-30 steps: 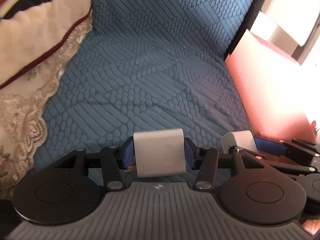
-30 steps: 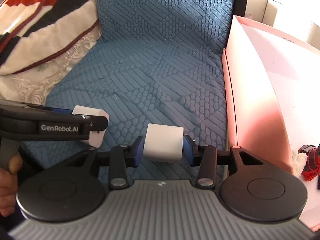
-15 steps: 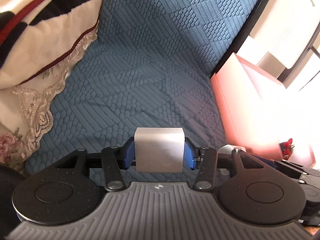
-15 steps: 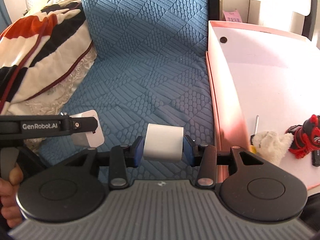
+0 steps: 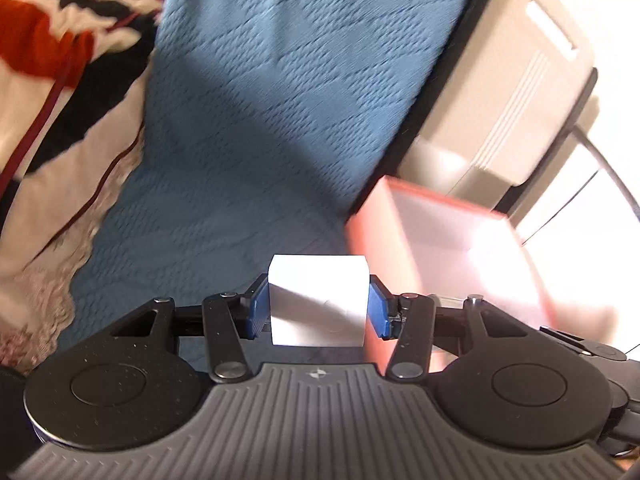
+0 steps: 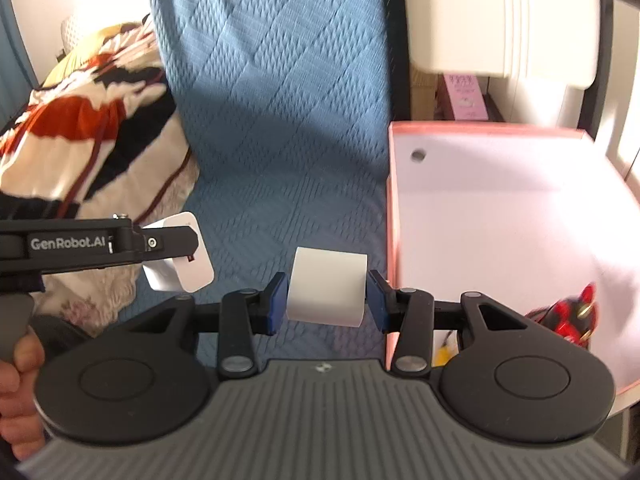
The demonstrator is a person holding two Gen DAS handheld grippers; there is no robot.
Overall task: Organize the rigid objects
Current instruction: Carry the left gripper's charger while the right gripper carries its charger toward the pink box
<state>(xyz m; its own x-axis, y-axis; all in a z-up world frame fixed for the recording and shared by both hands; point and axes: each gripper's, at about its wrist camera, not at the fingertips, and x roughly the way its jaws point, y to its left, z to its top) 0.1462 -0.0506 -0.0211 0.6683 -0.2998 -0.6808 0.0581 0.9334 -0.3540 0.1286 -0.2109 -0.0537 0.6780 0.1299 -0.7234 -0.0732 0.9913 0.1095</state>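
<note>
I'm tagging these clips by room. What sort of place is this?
Most likely a bedroom: a blue quilted bedspread, a rumpled patterned blanket lying on it, and a pink storage box at the bedside.

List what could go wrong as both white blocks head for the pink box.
1. The left gripper and right gripper ride close together; the two could knock on the way over.
2. The pink box has a raised wall; a low carry could clip it.
3. The red toy lies inside; a block dropped there could land on it.
</note>
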